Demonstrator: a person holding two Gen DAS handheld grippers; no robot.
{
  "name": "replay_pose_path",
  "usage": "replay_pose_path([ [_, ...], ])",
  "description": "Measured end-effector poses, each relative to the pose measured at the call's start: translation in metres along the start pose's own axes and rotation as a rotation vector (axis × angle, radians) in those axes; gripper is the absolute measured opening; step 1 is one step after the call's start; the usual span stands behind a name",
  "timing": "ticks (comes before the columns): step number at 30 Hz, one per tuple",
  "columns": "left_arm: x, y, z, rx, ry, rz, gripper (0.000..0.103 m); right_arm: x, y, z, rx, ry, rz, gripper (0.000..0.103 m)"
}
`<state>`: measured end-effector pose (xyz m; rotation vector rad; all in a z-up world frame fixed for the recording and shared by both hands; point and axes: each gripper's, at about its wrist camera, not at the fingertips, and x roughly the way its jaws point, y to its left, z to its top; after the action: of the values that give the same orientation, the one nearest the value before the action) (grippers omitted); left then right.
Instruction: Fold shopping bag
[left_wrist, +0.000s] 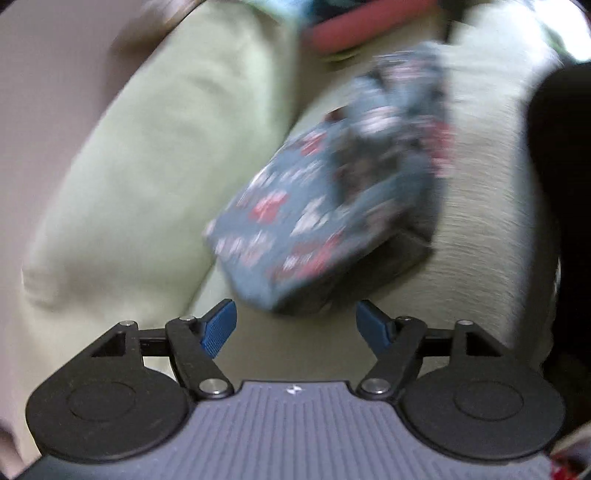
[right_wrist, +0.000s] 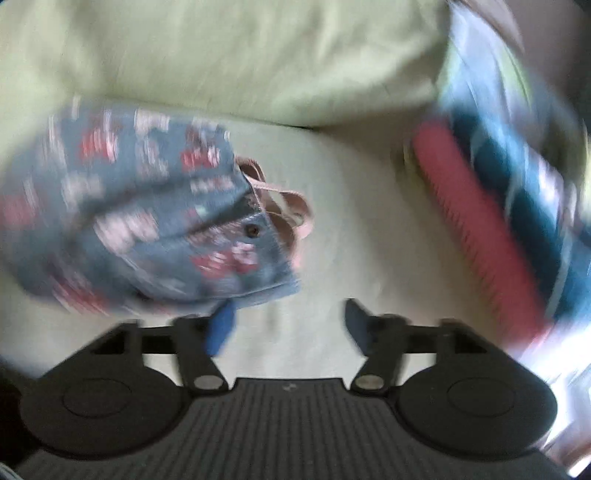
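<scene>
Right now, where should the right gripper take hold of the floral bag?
Probably the hemmed open edge of the floral bag, near the snap button. It lies just ahead of the open right gripper, slightly to its left, and is a thin fold the fingers can pinch, coming low over the cushion.

Blue-grey shopping bag (left_wrist: 325, 206) with red and white print, pink handles (right_wrist: 284, 206), pale green cushion (left_wrist: 155, 155)

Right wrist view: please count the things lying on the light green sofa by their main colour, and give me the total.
Blue-grey: 1, the floral shopping bag, with pinkish handles.
Red: 1, a long ribbed item, too blurred to identify.
Dark teal with light stripes: 1, a blurred item beside the red one.
Light green: 1, the back cushion.
Total: 4
</scene>
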<state>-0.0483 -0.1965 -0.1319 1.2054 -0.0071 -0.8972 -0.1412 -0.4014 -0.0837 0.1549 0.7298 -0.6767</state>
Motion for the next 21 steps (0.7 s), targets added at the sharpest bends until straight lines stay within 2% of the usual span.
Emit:
replay_pose_path([
  [3, 0.000, 0.000, -0.001, 0.075, -0.028, 0.007, 0.074, -0.006, -0.019, -0.009, 0.347, 0.034, 0.234, 0.072],
  [4, 0.003, 0.003, -0.002, 0.086, -0.028, 0.013, 0.074, 0.000, -0.022, -0.013, 0.482, 0.071, 0.328, 0.078],
  [6, 0.009, 0.012, -0.001, 0.097, -0.028, 0.027, 0.074, 0.024, -0.016, -0.018, 0.666, 0.146, 0.437, 0.081],
  [9, 0.016, 0.028, -0.001, 0.039, -0.030, 0.026, 0.074, 0.053, -0.010, -0.032, 0.908, 0.220, 0.464, 0.087],
  [11, 0.017, 0.046, -0.004, -0.064, -0.021, -0.004, 0.075, 0.065, -0.004, -0.036, 0.998, 0.202, 0.447, 0.090],
  [12, 0.019, 0.056, -0.006, -0.122, -0.010, -0.023, 0.075, 0.071, -0.001, -0.038, 1.042, 0.192, 0.438, 0.088],
  [13, 0.020, 0.064, -0.008, -0.176, 0.002, -0.039, 0.075, 0.069, 0.002, -0.035, 1.013, 0.173, 0.430, 0.048],
  [14, 0.022, 0.071, -0.011, -0.222, 0.011, -0.049, 0.075, 0.067, 0.006, -0.029, 0.938, 0.161, 0.425, 0.015],
  [16, 0.023, 0.083, -0.014, -0.304, 0.019, -0.091, 0.075, 0.064, 0.008, -0.018, 0.774, 0.168, 0.407, 0.012],
  [18, 0.025, 0.093, -0.013, -0.370, 0.016, -0.132, 0.075, 0.055, -0.004, -0.017, 0.725, 0.128, 0.409, 0.011],
  [21, 0.028, 0.109, -0.009, -0.484, 0.005, -0.235, 0.075, 0.041, -0.037, -0.010, 0.580, 0.032, 0.245, 0.011],
])
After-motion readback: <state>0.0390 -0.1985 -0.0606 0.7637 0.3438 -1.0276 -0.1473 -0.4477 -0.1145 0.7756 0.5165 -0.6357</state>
